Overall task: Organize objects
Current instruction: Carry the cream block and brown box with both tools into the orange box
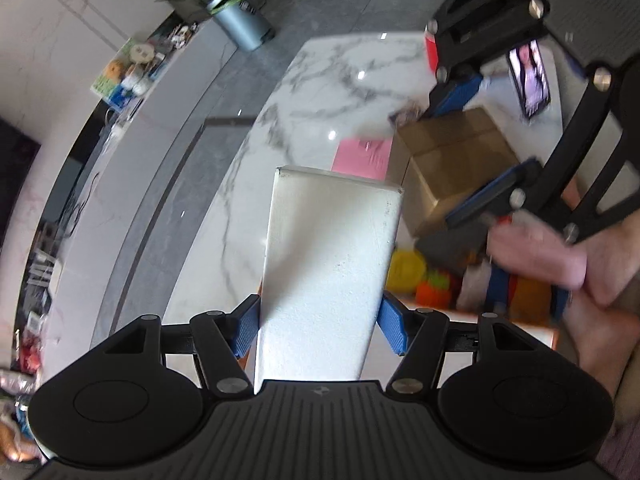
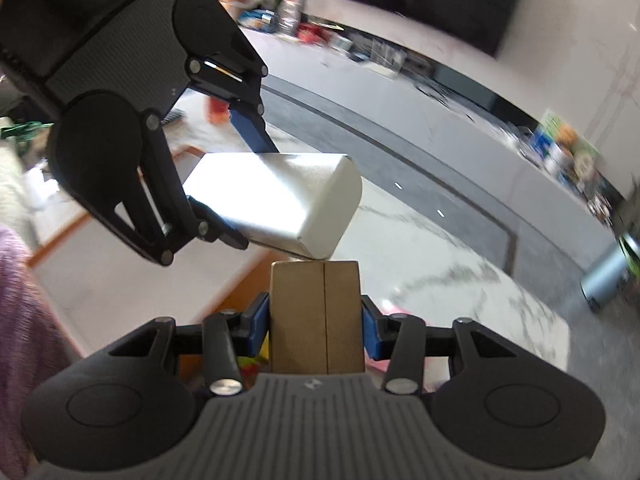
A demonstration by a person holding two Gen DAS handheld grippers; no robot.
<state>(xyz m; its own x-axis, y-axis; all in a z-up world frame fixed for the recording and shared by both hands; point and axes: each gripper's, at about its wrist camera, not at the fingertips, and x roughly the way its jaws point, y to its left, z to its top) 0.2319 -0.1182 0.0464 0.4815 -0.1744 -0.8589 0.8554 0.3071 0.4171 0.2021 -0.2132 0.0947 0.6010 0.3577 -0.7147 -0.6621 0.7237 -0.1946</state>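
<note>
White and matte, a tall box stands out from the left tongs, whose blue pads press on its two long sides, so these tongs are pinching the white box. In the left wrist view the box rises from six o'clock toward the centre, above a white marble bench with grey veins.

The right tongs pinch a brown cardboard box between their blue pads; a seam runs down the middle of its face. From the left wrist camera the same cardboard box shows at about three o'clock, gripped by the right tongs, off the bench surface. A person's hand shows just below them at four o'clock.

From the right wrist camera the white box lies at about ten o'clock, tilted, held by the left tongs, its end just above the top of the cardboard box; whether the two touch I cannot tell.

On the bench, a pink sheet lies flat just beyond the white box's top edge. A phone with a lit screen stands at two o'clock. Yellow and orange things, blurred, sit at four o'clock near an orange-rimmed tray. A grey cylindrical bin stands on the floor at twelve o'clock.
</note>
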